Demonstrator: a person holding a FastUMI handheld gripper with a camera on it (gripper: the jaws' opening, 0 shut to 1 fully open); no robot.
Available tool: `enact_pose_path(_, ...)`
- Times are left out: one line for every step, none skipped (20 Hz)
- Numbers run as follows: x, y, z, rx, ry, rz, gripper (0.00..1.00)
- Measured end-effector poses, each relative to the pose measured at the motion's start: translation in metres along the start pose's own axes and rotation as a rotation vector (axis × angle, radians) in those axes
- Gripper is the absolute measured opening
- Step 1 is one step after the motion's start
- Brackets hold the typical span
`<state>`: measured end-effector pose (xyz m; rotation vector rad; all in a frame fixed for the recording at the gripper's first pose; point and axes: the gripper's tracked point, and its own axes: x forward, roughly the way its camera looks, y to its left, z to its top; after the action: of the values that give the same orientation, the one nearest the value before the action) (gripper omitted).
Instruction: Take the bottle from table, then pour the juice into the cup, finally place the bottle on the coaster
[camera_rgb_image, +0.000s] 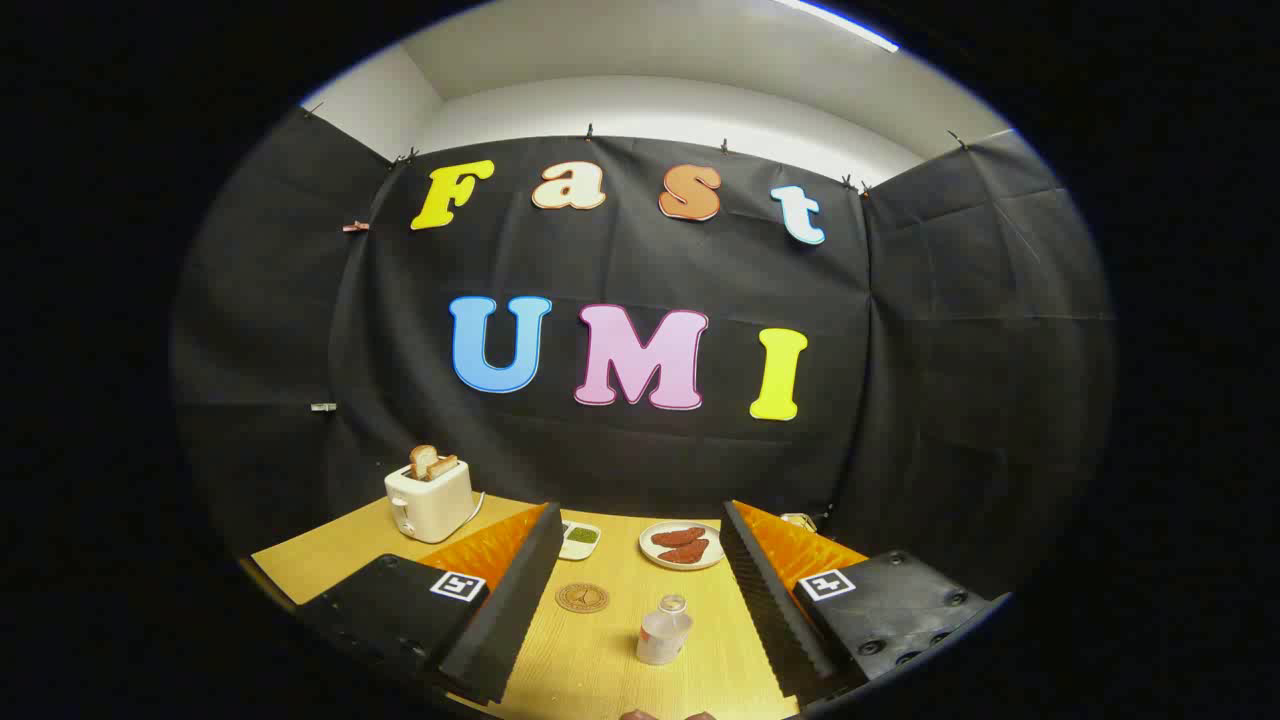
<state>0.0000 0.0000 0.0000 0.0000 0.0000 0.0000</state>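
Note:
A small clear bottle (664, 631) stands upright on the wooden table (330, 560), between my two fingers and a little nearer the right one. My gripper (640, 590) is open, its fingers wide apart on either side of the bottle and touching nothing. A round brown coaster (582, 597) lies flat on the table just left of the bottle, close to the left finger. Beyond the left fingertip sits a small white square cup (580, 540) with something green in it.
A white toaster (429, 497) with bread slices in it stands at the far left of the table. A white plate (681, 546) with reddish-brown food lies beyond the bottle, near the back edge. Black cloth walls close off the back and sides.

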Motion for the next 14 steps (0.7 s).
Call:
enact_pose_path(0.001,0.0,-0.001,0.006,0.0,0.005,0.97)
enact_pose_path(0.003,-0.003,0.0,0.006,-0.003,0.006,0.97)
enact_pose_path(0.005,-0.005,-0.001,0.001,-0.008,0.006,0.97)
enact_pose_path(0.006,-0.006,-0.002,-0.003,-0.01,0.008,0.97)
enact_pose_path(0.007,-0.006,-0.003,-0.002,-0.009,0.013,0.97)
enact_pose_path(0.008,-0.005,-0.005,0.0,-0.006,0.021,0.97)
enact_pose_path(0.009,-0.005,-0.007,0.003,-0.005,0.025,0.97)
enact_pose_path(0.01,-0.006,-0.008,0.005,-0.005,0.029,0.97)
enact_pose_path(0.011,-0.008,-0.01,0.008,-0.005,0.032,0.97)
enact_pose_path(0.011,-0.009,-0.011,0.012,-0.003,0.034,0.97)
enact_pose_path(0.013,-0.009,-0.013,0.016,-0.003,0.037,0.97)
enact_pose_path(0.014,-0.01,-0.015,0.019,-0.001,0.038,0.97)
enact_pose_path(0.015,-0.012,-0.016,0.021,-0.003,0.04,0.97)
enact_pose_path(0.017,-0.013,-0.017,0.023,-0.004,0.04,0.97)
